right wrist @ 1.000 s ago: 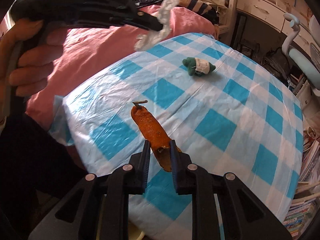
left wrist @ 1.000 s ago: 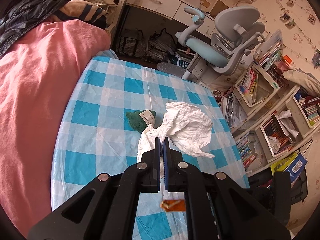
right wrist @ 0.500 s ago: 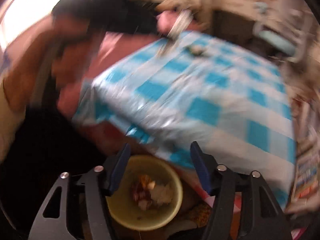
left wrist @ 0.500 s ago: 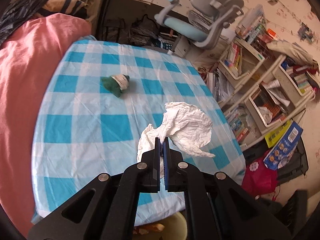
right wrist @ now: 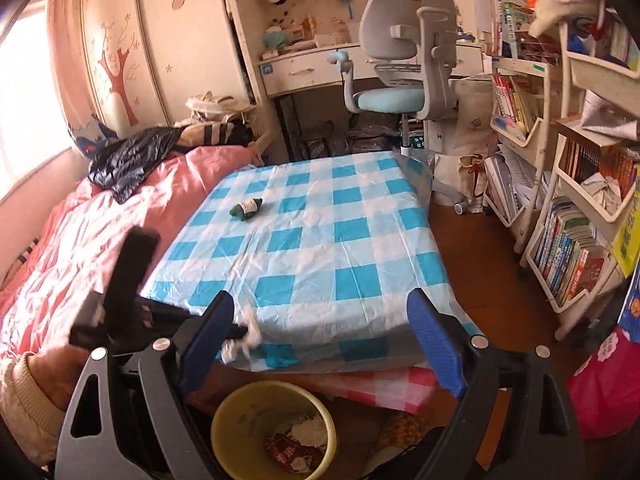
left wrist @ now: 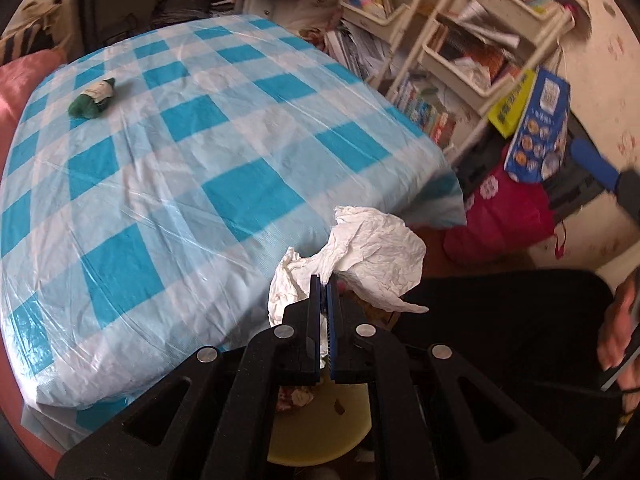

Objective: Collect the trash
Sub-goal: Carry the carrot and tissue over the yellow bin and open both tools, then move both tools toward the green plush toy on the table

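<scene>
The desk [right wrist: 320, 248] stands with the bed [right wrist: 80, 240] along its left side and the shelving [right wrist: 560, 200] off to its right across bare floor. Behind the desk's far edge stands the office chair [right wrist: 396, 76], and behind that a drawer unit [right wrist: 304, 72]. One bundle [right wrist: 246, 209] lies on the desk, toward the far left part. The waste bin [right wrist: 224, 428] sits on the floor just before the desk's near edge, holding scraps. The left gripper [left wrist: 324, 292] hangs above the bin, off the near edge, with the crumpled tissue [left wrist: 372, 256] pinched in its jaws. The right gripper [right wrist: 320, 344] sits before the near edge, above the bin, jaws spread wide.
</scene>
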Demonstrator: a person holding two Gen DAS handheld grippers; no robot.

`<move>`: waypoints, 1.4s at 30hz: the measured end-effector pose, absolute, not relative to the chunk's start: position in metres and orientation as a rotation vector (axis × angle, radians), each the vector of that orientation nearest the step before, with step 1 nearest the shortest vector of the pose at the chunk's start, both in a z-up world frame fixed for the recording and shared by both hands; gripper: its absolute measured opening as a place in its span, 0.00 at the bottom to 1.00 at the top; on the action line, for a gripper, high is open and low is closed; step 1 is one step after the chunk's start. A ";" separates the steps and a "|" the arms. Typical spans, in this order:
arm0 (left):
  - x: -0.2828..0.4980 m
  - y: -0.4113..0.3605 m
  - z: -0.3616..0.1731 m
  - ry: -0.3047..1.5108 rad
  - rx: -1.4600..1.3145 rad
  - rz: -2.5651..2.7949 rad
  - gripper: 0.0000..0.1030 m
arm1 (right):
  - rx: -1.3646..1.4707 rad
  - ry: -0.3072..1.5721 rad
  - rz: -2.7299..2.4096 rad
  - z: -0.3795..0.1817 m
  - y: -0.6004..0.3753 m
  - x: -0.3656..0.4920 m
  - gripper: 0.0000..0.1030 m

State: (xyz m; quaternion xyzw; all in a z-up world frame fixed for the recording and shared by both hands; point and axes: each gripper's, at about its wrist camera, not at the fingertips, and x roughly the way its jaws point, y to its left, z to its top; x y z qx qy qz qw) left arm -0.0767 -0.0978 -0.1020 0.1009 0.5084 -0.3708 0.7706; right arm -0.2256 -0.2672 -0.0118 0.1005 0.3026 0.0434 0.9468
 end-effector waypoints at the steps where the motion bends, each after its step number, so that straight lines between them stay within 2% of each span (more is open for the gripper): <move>1: -0.086 -0.105 -0.107 1.105 0.298 -0.819 0.03 | 0.228 0.605 0.092 -0.013 -0.270 -0.228 0.82; 6: -0.144 -0.136 -0.141 1.157 0.700 -0.958 0.04 | 0.235 0.599 0.145 -0.013 -0.270 -0.231 0.83; 9: -0.158 -0.142 -0.150 1.162 0.785 -0.985 0.18 | 0.230 0.603 0.184 -0.012 -0.267 -0.233 0.86; 11: -0.151 -0.139 -0.146 1.154 0.759 -0.952 0.36 | 0.235 0.609 0.189 -0.014 -0.267 -0.232 0.86; 13: -0.141 -0.134 -0.141 1.151 0.707 -0.917 0.41 | 0.245 0.609 0.194 -0.014 -0.268 -0.231 0.86; 21: -0.126 -0.128 -0.123 1.104 0.626 -0.890 0.46 | 0.234 0.616 0.199 -0.017 -0.266 -0.230 0.87; 24: -0.118 -0.121 -0.105 1.031 0.549 -0.882 0.47 | 0.205 0.638 0.190 -0.019 -0.264 -0.227 0.88; 27: -0.100 -0.094 -0.071 0.926 0.378 -0.814 0.65 | 0.177 0.694 0.184 -0.021 -0.264 -0.213 0.89; 28: -0.091 -0.085 -0.062 0.891 0.328 -0.754 0.78 | 0.179 0.706 0.196 -0.020 -0.264 -0.206 0.89; 29: -0.081 -0.074 -0.055 0.851 0.290 -0.661 0.86 | 0.173 0.716 0.207 -0.019 -0.264 -0.196 0.89; 32: -0.050 -0.047 -0.042 0.800 0.242 -0.401 0.90 | 0.073 0.749 0.229 -0.023 -0.253 -0.163 0.90; 36: 0.008 -0.015 -0.039 0.858 0.130 -0.245 0.93 | -0.029 0.841 0.279 -0.051 -0.241 -0.094 0.90; 40: 0.078 -0.002 -0.082 1.036 0.048 -0.145 0.93 | -0.059 0.901 0.271 -0.082 -0.234 -0.009 0.91; 42: 0.110 0.002 -0.103 1.068 0.045 -0.086 0.93 | -0.039 0.952 0.255 -0.100 -0.232 0.036 0.92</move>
